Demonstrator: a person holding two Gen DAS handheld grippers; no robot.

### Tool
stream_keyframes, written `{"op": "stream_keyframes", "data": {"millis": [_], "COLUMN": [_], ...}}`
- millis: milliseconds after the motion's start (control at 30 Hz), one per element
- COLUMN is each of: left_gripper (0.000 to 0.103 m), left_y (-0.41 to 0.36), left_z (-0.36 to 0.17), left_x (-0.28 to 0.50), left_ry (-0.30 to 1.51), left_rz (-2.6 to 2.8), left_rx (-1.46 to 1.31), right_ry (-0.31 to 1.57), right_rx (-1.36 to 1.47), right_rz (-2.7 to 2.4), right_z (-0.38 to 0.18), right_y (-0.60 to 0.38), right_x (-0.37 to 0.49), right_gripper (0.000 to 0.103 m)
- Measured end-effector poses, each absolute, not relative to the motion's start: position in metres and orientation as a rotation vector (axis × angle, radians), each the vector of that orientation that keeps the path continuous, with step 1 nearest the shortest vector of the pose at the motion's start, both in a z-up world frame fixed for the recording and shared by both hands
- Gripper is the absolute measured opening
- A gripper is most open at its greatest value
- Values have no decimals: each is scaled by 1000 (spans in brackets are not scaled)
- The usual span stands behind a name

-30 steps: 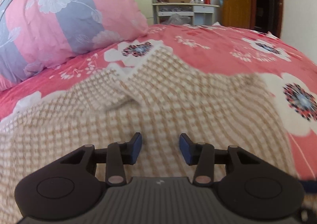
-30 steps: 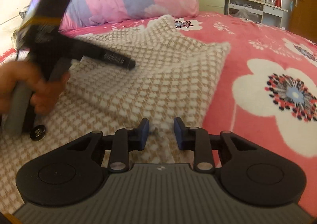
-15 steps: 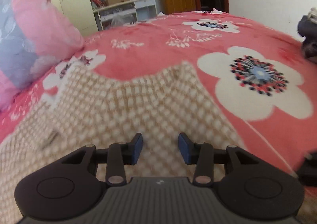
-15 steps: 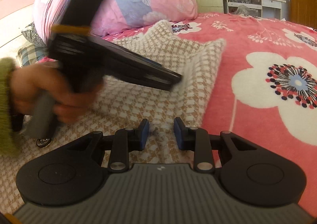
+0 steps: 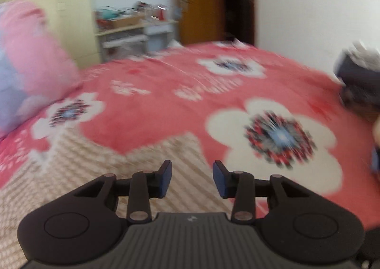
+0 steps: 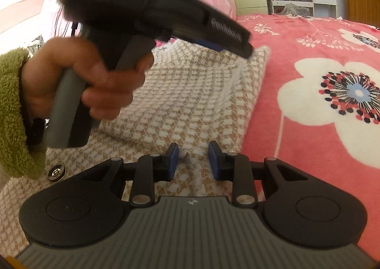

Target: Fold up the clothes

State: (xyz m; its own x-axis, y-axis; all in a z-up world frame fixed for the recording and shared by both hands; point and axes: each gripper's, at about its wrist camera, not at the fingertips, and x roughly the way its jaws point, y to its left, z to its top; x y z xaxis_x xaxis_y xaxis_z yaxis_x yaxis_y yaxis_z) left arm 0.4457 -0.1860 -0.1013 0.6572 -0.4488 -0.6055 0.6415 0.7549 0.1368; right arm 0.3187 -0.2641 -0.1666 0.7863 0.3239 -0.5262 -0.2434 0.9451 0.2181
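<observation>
Pink floral bedspread (image 6: 308,38), pillow (image 5: 30,60), cluttered shelf (image 6: 301,0) beyond checked garment (image 6: 190,93)

Left tongs (image 5: 192,178) and right tongs (image 6: 193,162): matte black linkage arms with round silver pivot pins, blue fingertip pads (image 6: 173,160), circular black hubs either side of a ribbed grey body bearing a small white mark. The left tongs, seen side-on from the right wrist, show a grey handle (image 6: 65,107), white lettering and an orange band. The left hand (image 6: 95,83) emerges from a fuzzy olive-green sleeve (image 6: 11,112).
</observation>
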Motion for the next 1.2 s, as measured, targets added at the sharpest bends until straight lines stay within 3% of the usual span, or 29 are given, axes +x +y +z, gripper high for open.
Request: {"op": "stream_keyframes", "data": {"millis": [367,667,1000,1200], "left_gripper": [50,50,62,68], "left_y": [-222,-183,9,161], "left_z": [-139,-83,48,79], "left_x": [510,486,400,332], "left_ry": [622,596,500,481], "left_rz": [-566,-517,-177,169], "left_rx": [305,254,49,-51], "right_ry": [589,584,587,587], "right_rx": [159,208,265,270], "right_rz": [312,330,348,350], "right_z": [-167,-169,-171,-172], "right_y": [-266,-273,-280,-280], "right_x": [319,320,322,323], "right_gripper": [26,26,26,27]}}
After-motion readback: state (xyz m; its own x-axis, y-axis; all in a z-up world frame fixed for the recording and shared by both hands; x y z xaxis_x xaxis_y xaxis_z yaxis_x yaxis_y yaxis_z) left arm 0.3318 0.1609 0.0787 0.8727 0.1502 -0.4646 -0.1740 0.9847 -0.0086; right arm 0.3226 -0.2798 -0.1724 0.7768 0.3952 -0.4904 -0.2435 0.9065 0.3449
